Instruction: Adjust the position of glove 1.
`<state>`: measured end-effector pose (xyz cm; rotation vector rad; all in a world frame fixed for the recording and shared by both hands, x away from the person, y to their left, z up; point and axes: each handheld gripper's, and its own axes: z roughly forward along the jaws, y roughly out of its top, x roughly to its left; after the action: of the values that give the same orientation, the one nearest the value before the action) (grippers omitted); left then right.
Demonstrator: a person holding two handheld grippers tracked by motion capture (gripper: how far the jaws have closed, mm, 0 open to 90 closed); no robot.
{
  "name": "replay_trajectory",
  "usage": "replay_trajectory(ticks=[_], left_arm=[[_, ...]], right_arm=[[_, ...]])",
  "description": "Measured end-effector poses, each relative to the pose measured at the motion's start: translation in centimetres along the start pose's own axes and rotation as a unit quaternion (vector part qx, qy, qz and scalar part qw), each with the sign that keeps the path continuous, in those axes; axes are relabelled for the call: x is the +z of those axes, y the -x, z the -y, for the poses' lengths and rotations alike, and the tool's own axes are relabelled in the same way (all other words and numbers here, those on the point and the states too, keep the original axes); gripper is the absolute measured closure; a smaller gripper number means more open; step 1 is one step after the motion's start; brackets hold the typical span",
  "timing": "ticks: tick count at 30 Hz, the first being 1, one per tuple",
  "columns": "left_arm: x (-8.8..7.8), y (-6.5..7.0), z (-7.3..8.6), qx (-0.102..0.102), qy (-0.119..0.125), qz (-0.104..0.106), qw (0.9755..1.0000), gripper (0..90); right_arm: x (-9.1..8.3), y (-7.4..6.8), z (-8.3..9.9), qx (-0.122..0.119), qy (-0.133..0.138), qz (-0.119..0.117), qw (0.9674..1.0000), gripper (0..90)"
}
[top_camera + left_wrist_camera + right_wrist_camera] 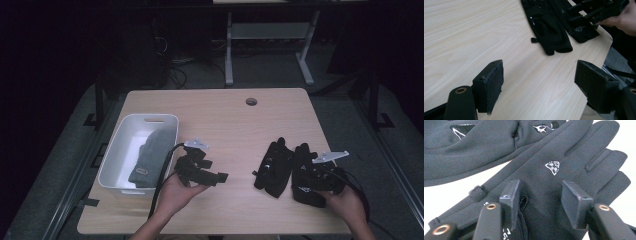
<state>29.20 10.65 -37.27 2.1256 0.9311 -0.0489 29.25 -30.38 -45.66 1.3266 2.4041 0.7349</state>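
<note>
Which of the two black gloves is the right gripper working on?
The glove nearer the table's right edge: the right gripper straddles its cuff, fingers not yet pinching. The other glove lies untouched beside it.

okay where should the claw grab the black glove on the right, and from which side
Grip the cuff end of the right-hand black glove, coming from above on the person's side. It lies flat, fingers pointing away, beside the other glove; the right claw already straddles the cuff fabric there.

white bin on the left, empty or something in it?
Not empty. The white bin holds a grey knit item with a small label, lying along its right side; the rest of the bin floor is bare.
</note>
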Motion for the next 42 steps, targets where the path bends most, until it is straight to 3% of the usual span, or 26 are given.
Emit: replay_trajectory(ticks=[10,14,27,36,42], left_arm=[[-0.3,-0.2,0.1,0.002,0.001,-0.005,1.0000,23.3],[0.0,-0.1,0.0,0.003,-0.002,-0.004,1.0000,23.3],[-0.2,-0.4,-0.2,0.000,0.002,-0.005,1.0000,23.3],[-0.2,-0.2,-0.3,0.001,0.003,-0.002,1.0000,23.2],[-0.2,-0.1,-0.5,0.005,0.002,0.000,1.0000,23.3]], right_arm=[[-0.1,0.1,-0.1,0.020,0.001,-0.008,0.9998,71.5],[-0.2,0.2,-0.1,0.044,0.000,-0.019,0.9988,78.6],[-0.8,0.8,-0.3,0.070,0.005,-0.038,0.9968,81.9],[-2.8,0.5,-1.8,0.073,0.041,-0.041,0.9957,82.1],[-3.0,0.1,-2.8,0.076,0.054,-0.042,0.9948,82.1]])
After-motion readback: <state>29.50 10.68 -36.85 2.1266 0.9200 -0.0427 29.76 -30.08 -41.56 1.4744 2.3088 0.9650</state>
